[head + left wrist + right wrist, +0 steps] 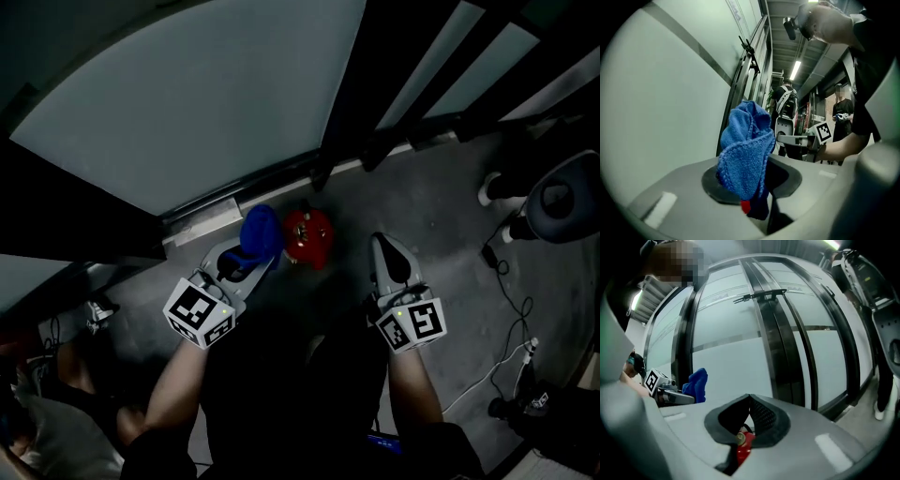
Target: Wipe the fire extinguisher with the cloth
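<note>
There are two grippers, one cloth and one fire extinguisher. The left gripper (246, 261) has its jaws closed on the blue cloth (262, 232), which stands up from the jaws in a folded bunch. The right gripper (382, 246) has its jaws together, with the tips meeting, and it holds nothing.

The red fire extinguisher (307, 236) stands on the grey floor (422, 216), close to the foot of a glass wall (187, 103). It is between the two grippers. The cloth is just beside its left side, and I cannot tell if they touch.

Each gripper carries one marker cube (199, 312), so there are two in all.

The head view shows the fire extinguisher only from above, so its body is hidden. In the left gripper view only a small red patch shows under the cloth. In the right gripper view, only its top, with a brass part, shows low between the jaws.

The pictures are dark. At the right edge a grey machine (561, 199) is cut off, and thin cables (511, 300) lie near it.
</note>
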A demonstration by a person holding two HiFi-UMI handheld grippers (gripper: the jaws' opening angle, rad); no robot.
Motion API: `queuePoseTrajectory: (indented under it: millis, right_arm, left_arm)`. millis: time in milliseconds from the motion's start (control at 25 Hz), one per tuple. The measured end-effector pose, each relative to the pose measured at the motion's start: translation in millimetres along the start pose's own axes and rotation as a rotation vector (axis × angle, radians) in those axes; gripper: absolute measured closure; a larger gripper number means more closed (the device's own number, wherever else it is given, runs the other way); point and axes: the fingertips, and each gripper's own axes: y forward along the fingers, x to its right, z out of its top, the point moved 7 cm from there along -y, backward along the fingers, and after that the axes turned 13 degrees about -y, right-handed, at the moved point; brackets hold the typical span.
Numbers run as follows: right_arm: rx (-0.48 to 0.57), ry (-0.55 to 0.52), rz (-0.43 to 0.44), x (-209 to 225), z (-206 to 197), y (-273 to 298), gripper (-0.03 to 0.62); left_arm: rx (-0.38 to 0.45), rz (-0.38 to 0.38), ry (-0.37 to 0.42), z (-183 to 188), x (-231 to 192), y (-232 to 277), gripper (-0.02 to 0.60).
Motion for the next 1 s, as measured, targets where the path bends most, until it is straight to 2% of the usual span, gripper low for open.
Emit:
queuePoseTrajectory:
  millis: [160, 280, 400, 480, 640, 720, 760, 840, 1000]
  right_arm:
    - [0.086, -0.035, -0.042, 6, -55, 23, 0.591]
    - [0.092, -0.04, -0.074, 3, -76, 27, 0.591]
    - [0.048, -0.041, -0.088, 4, -89, 29, 0.591]
    - [0.03, -0.053, -0.088, 8, -97, 31, 0.591]
    - [0.019, -0.046, -0.086, 9, -112, 35, 0.591]
    - [0.007, -0.025, -0.071, 7, -117, 33, 0.591]
    - [0.007, -0.013, -0.065, 7, -118, 33, 0.591]
    - [0.01, 0.03, -0.065, 10, -118, 36, 0.591]
    - [0.024, 0.143, -0.078, 18, -121, 39, 0.591]
  left_arm:
    - [0.044, 0.007, -0.015, -58, -32, 16, 0.469]
    - [0.004, 0.06, -0.043, -79, -49, 18, 0.47]
    - [-0.179, 0.133, 0.036, -81, -64, 29, 0.471]
    - [-0.31, 0.151, 0.096, -80, -74, 45, 0.469]
    - [-0.534, 0.131, 0.095, -83, -98, 83, 0.469]
    - [-0.666, 0.128, 0.123, -87, -107, 99, 0.469]
    - [-0.725, 0.135, 0.167, -87, -110, 106, 0.469]
    - [-0.815, 0.163, 0.312, -83, -112, 115, 0.469]
    - [-0.919, 0.186, 0.621, -84, -102, 122, 0.469]
